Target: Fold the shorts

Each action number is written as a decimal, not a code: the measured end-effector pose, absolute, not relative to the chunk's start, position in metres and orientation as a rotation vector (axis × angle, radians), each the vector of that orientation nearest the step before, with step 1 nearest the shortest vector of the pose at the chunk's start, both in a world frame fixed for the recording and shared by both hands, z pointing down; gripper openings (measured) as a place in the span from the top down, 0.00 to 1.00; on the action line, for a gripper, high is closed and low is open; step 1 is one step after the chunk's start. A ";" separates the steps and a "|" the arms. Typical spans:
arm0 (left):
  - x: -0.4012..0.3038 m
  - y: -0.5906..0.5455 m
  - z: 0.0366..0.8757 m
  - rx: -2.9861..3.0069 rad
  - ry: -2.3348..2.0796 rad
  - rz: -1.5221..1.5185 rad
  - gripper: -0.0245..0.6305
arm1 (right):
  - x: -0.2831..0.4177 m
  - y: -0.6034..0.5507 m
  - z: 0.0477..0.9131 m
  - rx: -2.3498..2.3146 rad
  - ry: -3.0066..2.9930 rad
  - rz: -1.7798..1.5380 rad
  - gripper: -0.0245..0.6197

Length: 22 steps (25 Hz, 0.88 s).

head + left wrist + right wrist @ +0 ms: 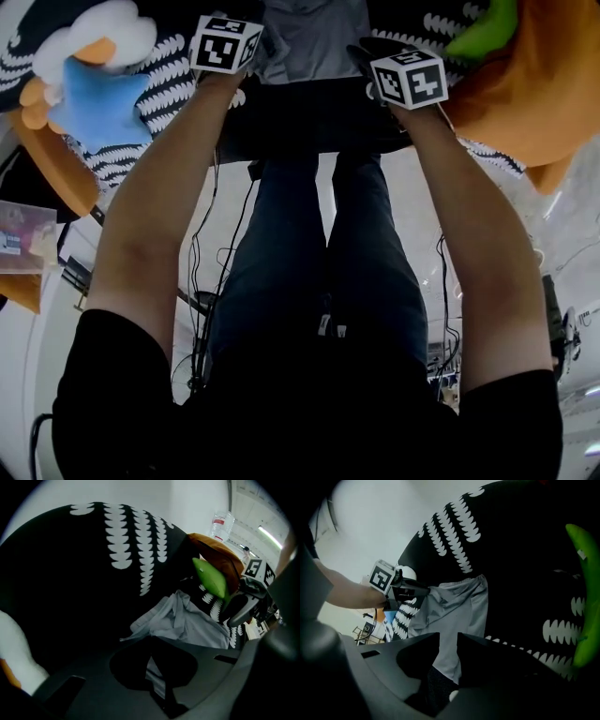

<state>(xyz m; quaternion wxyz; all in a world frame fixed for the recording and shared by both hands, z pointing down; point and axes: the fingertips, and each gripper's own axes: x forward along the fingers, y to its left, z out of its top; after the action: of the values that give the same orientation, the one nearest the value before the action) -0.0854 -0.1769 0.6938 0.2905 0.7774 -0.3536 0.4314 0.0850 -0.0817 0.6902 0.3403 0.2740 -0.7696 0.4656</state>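
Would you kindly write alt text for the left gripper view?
The left hand-held gripper is shut on an edge of the crumpled grey shorts, which lie on a black surface with white scalloped marks. The right hand-held gripper shows at the right edge.

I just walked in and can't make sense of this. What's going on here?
A person with a gripper in each hand is working on grey shorts, which lie rumpled on a black cloth with white marks. The left gripper is shut on the shorts' fabric. On the right gripper the jaws stand apart, with fabric between them.
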 end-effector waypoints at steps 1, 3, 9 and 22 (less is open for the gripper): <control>-0.092 -0.181 0.694 2.063 -0.962 1.146 0.93 | 0.084 -0.080 0.692 0.705 -1.996 1.207 0.77; -0.106 -0.186 0.698 2.039 -0.990 1.148 0.93 | 0.083 -0.075 0.696 0.693 -1.975 1.204 0.77; -0.128 -0.207 0.717 2.024 -0.988 1.158 0.93 | 0.081 -0.060 0.712 0.650 -1.911 1.194 0.76; -0.162 -0.215 0.735 1.867 -0.999 1.075 0.71 | 0.109 -0.058 0.730 0.711 -1.733 1.208 0.74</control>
<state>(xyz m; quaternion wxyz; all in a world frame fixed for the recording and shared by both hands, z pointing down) -0.1616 -0.2148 0.7354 0.3742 0.7291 -0.3901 0.4198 0.1086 -0.0584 0.7295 0.4406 0.2862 -0.6981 0.4864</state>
